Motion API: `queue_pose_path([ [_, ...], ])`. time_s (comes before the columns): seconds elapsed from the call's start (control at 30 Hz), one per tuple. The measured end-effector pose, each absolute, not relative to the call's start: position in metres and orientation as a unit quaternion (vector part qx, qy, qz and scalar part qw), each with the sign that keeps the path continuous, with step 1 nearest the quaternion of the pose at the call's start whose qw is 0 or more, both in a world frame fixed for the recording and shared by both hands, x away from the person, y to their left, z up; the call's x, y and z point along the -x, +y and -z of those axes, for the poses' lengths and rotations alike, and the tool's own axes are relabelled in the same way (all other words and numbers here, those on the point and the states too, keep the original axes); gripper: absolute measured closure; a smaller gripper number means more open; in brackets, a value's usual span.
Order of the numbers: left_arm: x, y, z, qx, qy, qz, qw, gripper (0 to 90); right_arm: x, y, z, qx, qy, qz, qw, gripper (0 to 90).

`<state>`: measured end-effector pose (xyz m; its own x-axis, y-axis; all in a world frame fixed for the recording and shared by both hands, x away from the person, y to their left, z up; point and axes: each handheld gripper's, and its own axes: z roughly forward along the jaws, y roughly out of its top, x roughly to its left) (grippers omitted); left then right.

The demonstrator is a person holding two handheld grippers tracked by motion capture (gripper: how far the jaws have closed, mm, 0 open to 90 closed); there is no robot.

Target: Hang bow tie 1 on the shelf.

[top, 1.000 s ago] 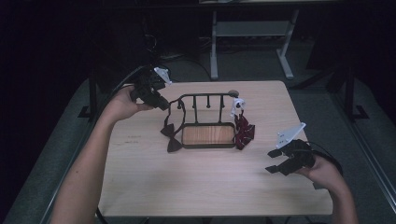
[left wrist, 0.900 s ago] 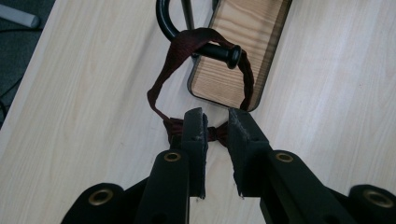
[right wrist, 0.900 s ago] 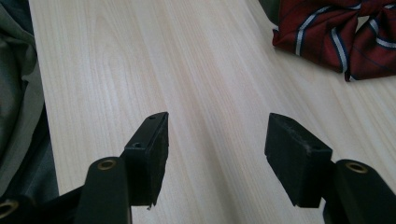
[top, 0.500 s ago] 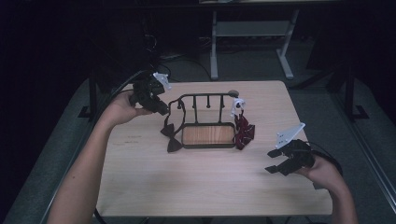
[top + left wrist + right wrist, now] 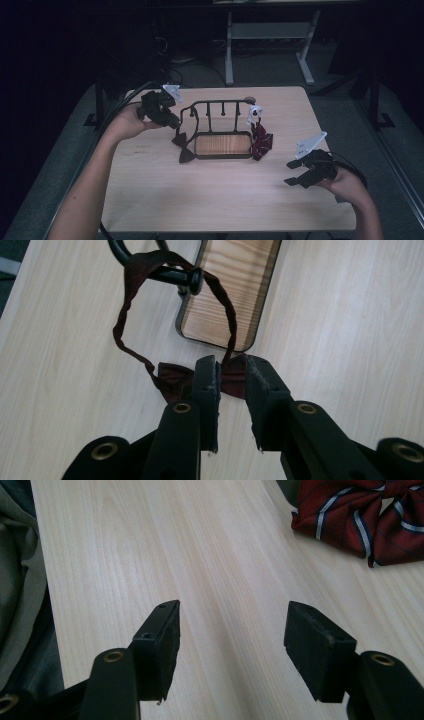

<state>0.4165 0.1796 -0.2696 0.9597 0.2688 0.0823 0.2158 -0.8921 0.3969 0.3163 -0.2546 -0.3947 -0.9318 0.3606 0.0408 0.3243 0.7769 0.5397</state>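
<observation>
A pale wooden table carries one black metal rack with a wooden base tray; the rack's long side runs left to right across the high view. Two bow ties show in that view. One dark maroon bow tie lies flat on the table off the rack's left end; its long axis runs across the left gripper view, and its thin neck strap loops up and over the rack's black end bar. A second bow tie, red with pale stripes, sits at the rack's right end, beside a small white tag.

The left gripper points down at the maroon bow tie. Its two black jaws stand a narrow gap apart, just over the bow's middle, and it cannot be told whether they touch the fabric. The right gripper, held in the person's right hand, hovers near the table's right edge, well apart from the rack, with its jaws spread wide and nothing between them.
</observation>
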Motion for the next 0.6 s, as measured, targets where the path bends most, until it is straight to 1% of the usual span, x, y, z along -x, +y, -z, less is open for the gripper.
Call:
queue_pose_path([
  [0.6, -0.405, 0.179, 0.278, -0.972, 0.110, -0.059, 0.201, 72.9, -0.316, -0.254, 0.395, -0.182, 0.942, -0.280, 0.033, 38.6],
])
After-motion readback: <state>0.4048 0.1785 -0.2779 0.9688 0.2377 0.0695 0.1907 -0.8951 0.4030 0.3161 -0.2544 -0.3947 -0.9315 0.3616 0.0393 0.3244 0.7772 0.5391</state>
